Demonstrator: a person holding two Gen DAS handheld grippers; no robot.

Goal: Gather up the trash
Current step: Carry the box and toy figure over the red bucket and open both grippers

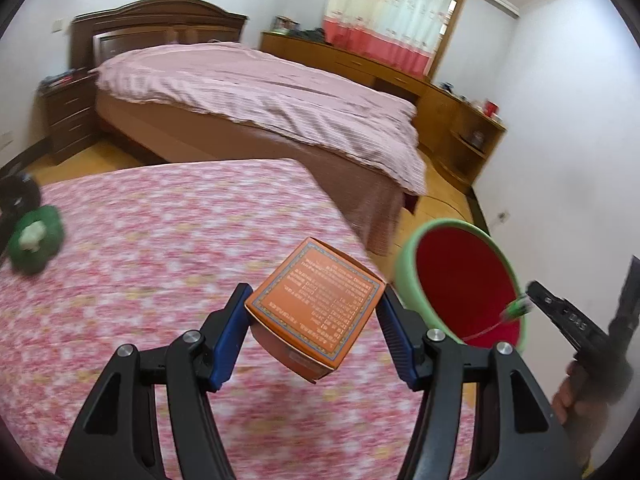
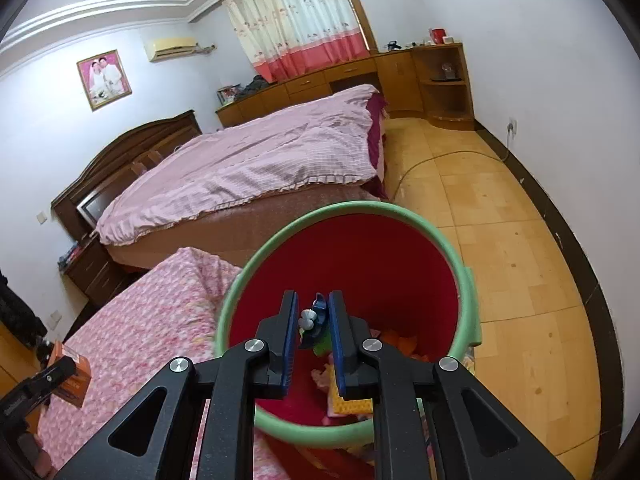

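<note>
I note the orange carton [image 1: 316,308] clamped between the blue pads of my left hand-held gripper [image 1: 314,320], tilted, one corner down, held clear above the pink floral tabletop [image 1: 160,240]. Printed text covers its upper face; I cannot read it. In the right wrist view the same carton [image 2: 70,376] appears at the lower left, above the floral cover [image 2: 152,328].

My right hand-held gripper [image 2: 314,334] stands narrow, its pads pinching a small scrap [image 2: 314,318] of dark blue, grey-white and green; I cannot tell what it is. It hangs over the mouth of the bucket [image 2: 466,308], which has a red inside and a pale green rim. Orange, pink and yellow pieces lie at the bottom. From the left wrist view the bucket [image 1: 404,276] sits just beside the tabletop's right edge, with the right hand-held gripper [image 1: 520,308] at its rim showing a green tip.

A green item [image 1: 36,238] with a pale lump on it lies at the tabletop's far left, blurred. Beyond stands a bed [image 1: 260,96] under a pink striped cover, then a wooden cabinet run [image 1: 400,76] below a red-and-white curtain [image 1: 384,12]. The floor [image 2: 500,220] is yellow wood.
</note>
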